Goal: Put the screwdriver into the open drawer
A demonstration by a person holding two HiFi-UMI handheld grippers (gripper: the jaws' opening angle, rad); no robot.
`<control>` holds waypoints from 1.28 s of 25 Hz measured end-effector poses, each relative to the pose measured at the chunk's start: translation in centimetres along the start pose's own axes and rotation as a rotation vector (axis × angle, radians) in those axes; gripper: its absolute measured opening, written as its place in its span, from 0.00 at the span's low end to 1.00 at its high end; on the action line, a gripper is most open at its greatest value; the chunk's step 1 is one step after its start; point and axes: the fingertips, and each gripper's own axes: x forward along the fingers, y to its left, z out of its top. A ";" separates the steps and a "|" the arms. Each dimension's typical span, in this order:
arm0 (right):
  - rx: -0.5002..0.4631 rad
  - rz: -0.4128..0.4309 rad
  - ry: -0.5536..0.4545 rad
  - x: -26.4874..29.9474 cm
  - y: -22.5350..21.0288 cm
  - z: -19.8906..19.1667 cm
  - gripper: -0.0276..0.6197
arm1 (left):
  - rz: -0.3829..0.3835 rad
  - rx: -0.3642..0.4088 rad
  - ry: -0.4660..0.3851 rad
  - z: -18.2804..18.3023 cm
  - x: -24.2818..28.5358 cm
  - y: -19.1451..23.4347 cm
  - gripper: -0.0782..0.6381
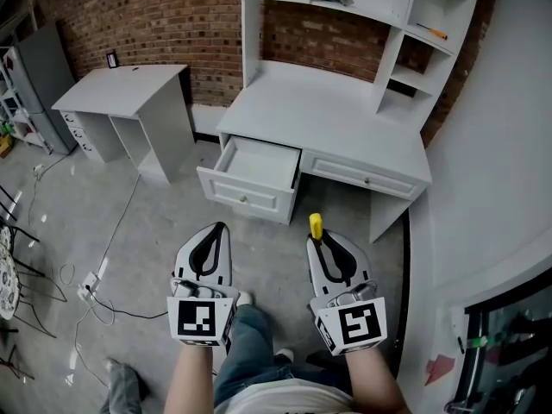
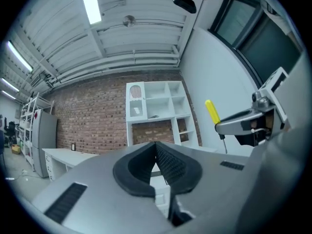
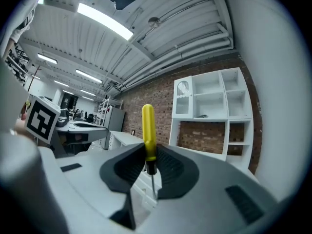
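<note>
The right gripper has its fingers pinched on the screwdriver at its handle base, upright, well short of the open drawer; the left gripper is clenched empty; so thin a hold may let the tool swivel or drop in transit

Your left gripper fills the lower middle of the frame, its jaws closed tip to tip with nothing between them. At the right edge your right gripper grips the screwdriver, its yellow handle up and tilted slightly left, its thin shaft hanging below. Beyond, at centre, a white shelf unit stands against a brick wall. A ceiling light glows at upper left.
</note>
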 end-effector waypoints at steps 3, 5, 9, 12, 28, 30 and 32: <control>-0.007 -0.007 0.023 3.7 -0.5 -0.9 0.16 | -0.012 -0.005 0.002 -1.2 3.0 2.2 0.13; -0.010 -0.010 0.046 7.0 -1.0 -1.6 0.16 | -0.022 -0.003 -0.003 -2.2 5.5 4.0 0.13; -0.008 -0.009 0.094 14.3 -2.1 -3.1 0.16 | -0.027 -0.028 0.008 -3.9 11.1 8.5 0.13; -0.008 -0.009 0.127 19.8 -2.8 -4.0 0.16 | -0.023 -0.028 0.019 -5.0 15.2 12.3 0.13; -0.063 0.200 0.524 40.9 -5.5 -19.9 0.17 | 0.014 -0.068 0.155 -12.8 28.8 21.9 0.13; -0.060 0.249 0.592 43.3 -5.6 -23.4 0.17 | 0.029 -0.073 0.175 -14.0 30.2 22.6 0.13; -0.056 0.306 0.660 45.4 -5.4 -26.8 0.17 | 0.046 -0.081 0.195 -15.2 31.7 23.4 0.13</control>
